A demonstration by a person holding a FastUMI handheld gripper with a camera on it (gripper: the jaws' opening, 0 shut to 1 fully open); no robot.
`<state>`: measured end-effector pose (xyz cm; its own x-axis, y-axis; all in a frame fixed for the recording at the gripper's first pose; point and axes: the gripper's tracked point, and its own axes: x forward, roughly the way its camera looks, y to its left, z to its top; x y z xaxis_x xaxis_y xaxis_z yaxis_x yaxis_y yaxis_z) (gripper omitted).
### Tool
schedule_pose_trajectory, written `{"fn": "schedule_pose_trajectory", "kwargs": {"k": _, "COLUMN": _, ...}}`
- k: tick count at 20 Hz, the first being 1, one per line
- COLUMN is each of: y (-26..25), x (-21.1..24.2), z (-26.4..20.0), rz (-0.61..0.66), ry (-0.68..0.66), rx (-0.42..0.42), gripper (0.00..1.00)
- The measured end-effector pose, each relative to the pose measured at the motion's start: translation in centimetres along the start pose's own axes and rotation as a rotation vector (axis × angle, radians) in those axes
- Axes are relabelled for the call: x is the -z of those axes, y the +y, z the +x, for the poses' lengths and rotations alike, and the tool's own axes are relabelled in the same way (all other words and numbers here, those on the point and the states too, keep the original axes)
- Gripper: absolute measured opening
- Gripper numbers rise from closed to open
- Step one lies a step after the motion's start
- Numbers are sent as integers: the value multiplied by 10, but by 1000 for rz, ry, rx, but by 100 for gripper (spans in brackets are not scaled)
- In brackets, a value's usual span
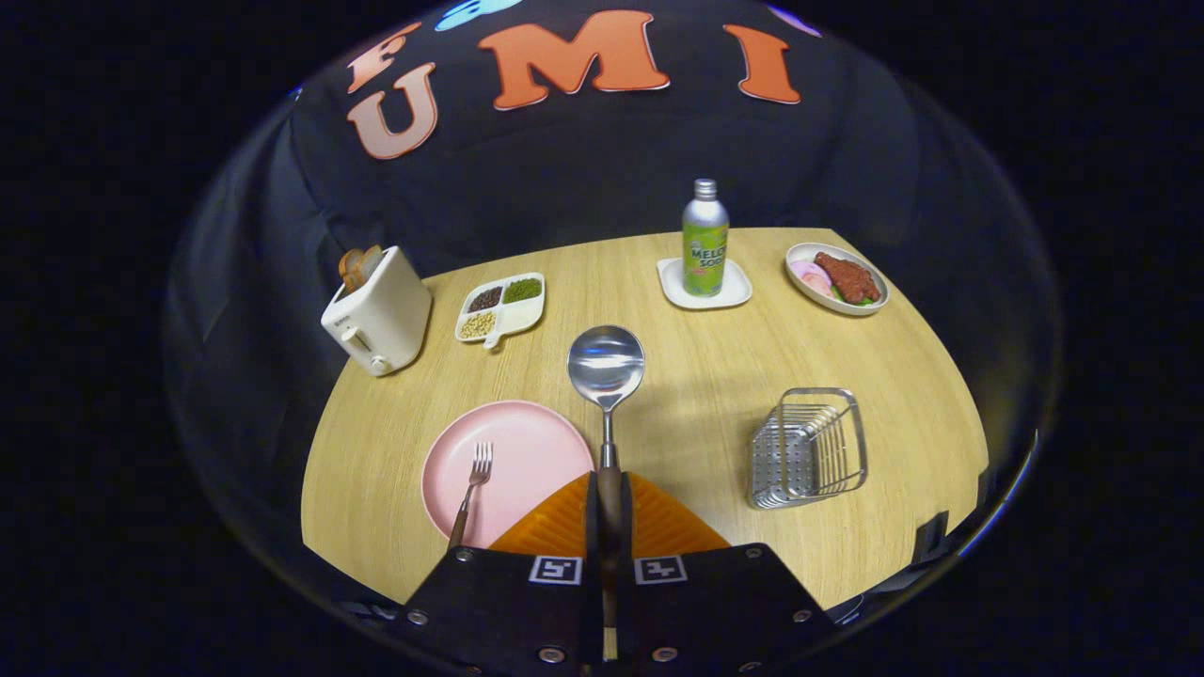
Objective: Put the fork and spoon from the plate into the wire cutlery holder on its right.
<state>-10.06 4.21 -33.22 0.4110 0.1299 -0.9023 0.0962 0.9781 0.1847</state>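
Spoon point(607, 376) — clamped by its handle between both fingers of the gripper point(609, 498), bowl raised ahead beside the pink plate point(527, 442). Likely light, rigid, slick metal; may pivot. Fork point(470, 489) on plate: take mid-handle. Wire holder point(809, 447) stands to the right

Two square black-and-white coded markers sit on my claw point(609, 487), fingers clamped on the spoon point(607, 365) handle. Bottle point(705, 243) carries a printed label. Small mark on the toaster point(378, 312) is too small to read.
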Motion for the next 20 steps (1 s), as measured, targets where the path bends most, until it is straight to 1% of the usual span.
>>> {"fn": "schedule_pose_trajectory", "kwargs": {"k": 4, "y": -52, "x": -9, "z": -23, "rz": 38, "ry": -21, "rx": 77, "gripper": 6}}
{"fn": "schedule_pose_trajectory", "kwargs": {"k": 8, "y": -95, "x": 4, "z": -29, "rz": 59, "ry": 34, "rx": 141, "gripper": 6}}
{"fn": "schedule_pose_trajectory", "kwargs": {"k": 10, "y": -112, "x": 18, "z": -27, "rz": 51, "ry": 88, "rx": 176, "gripper": 6}}
{"fn": "schedule_pose_trajectory", "kwargs": {"k": 12, "y": -122, "x": 26, "z": -24, "rz": 36, "ry": 123, "rx": 202, "gripper": 6}}
{"fn": "schedule_pose_trajectory", "kwargs": {"k": 15, "y": -123, "x": 39, "z": -23, "rz": 24, "ry": 171, "rx": 199, "gripper": 7}}
{"fn": "schedule_pose_trajectory", "kwargs": {"k": 20, "y": -131, "x": 37, "z": -17, "rz": 25, "ry": 166, "rx": 212, "gripper": 8}}
